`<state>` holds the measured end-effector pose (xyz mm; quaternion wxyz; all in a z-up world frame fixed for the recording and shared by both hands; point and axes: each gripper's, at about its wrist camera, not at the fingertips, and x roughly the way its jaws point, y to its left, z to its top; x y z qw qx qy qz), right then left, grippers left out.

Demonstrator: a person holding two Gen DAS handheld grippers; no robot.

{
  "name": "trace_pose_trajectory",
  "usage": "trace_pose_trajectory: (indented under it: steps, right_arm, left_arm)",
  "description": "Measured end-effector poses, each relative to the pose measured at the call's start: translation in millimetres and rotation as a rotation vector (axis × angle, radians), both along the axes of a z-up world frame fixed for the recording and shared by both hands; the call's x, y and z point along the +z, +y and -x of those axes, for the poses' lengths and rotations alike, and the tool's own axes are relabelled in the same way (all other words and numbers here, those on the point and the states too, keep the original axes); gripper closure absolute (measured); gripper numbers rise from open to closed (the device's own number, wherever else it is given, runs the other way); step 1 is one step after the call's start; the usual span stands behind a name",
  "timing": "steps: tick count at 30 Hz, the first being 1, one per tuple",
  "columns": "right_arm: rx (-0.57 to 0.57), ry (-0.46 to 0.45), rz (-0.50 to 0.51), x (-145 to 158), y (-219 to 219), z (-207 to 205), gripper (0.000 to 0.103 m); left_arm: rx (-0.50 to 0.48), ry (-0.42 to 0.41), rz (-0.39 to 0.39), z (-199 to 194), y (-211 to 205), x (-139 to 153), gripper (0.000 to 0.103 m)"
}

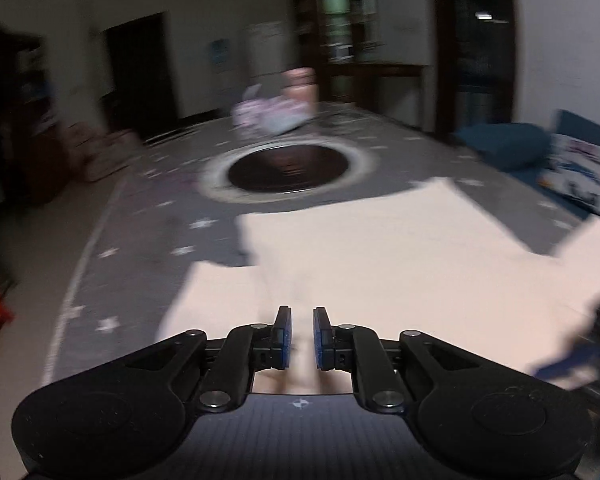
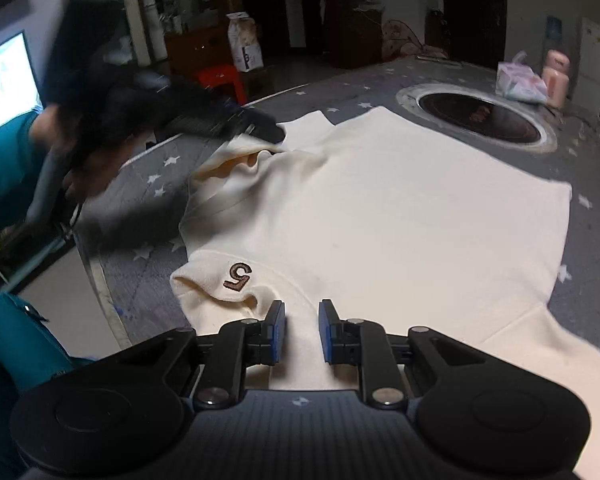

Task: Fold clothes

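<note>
— Why's the cream shirt (image 2: 380, 208) spread across the middle of the table (image 2: 588, 208)?

— Flat for folding, I'd guess. The left gripper (image 2: 260, 130), upper left, looks pinched on its raised edge; the right gripper (image 2: 302, 330), bottom centre, jaws slightly apart, holds nothing.

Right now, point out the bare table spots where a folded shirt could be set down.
Bare starred cloth lies right of the cream shirt, below the dark round inset. Another strip runs left of the shirt, toward the table edge. It is crowded by the pink bag and bottle.
</note>
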<state>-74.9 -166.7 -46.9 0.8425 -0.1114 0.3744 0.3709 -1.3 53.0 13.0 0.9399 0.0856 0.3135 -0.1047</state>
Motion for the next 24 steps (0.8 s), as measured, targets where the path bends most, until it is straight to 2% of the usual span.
trace_pose_trajectory:
  steps: [6, 9, 11, 12, 14, 18, 20, 24]
  right_arm:
    - [-0.006, 0.018, -0.001, -0.9, -2.3, -1.0, 0.085]
    - [-0.011, 0.025, -0.005, -1.2, -0.9, -2.4, 0.085]
    - [-0.010, 0.027, -0.002, -1.1, -0.7, -2.8, 0.085]
    - [-0.009, 0.028, 0.000, -1.3, -0.6, -3.2, 0.085]
    - [-0.008, 0.031, 0.003, -1.6, -0.5, -3.9, 0.085]
    - [-0.015, 0.039, 0.012, -3.6, 0.5, -7.2, 0.083]
    - [-0.013, 0.040, 0.013, -3.8, 0.8, -7.8, 0.083]
    - [-0.008, 0.042, 0.018, -3.6, 1.4, -8.6, 0.081]
  left_arm:
    - [-0.056, 0.054, -0.091, -19.5, 2.0, -18.3, 0.089]
    - [-0.043, 0.083, -0.133, -24.2, 2.6, -31.2, 0.086]
    - [-0.033, 0.071, -0.126, -23.7, 8.1, -33.1, 0.084]
    - [-0.018, 0.067, -0.129, -24.0, 11.2, -33.1, 0.088]
    - [0.011, 0.059, -0.135, -24.7, 17.4, -33.1, 0.089]
    - [0.137, 0.045, -0.056, -20.8, 44.5, -28.1, 0.090]
    - [0.190, 0.047, -0.023, -18.0, 55.8, -26.6, 0.087]
    - [0.148, 0.016, -0.040, -13.8, 50.9, -19.7, 0.077]
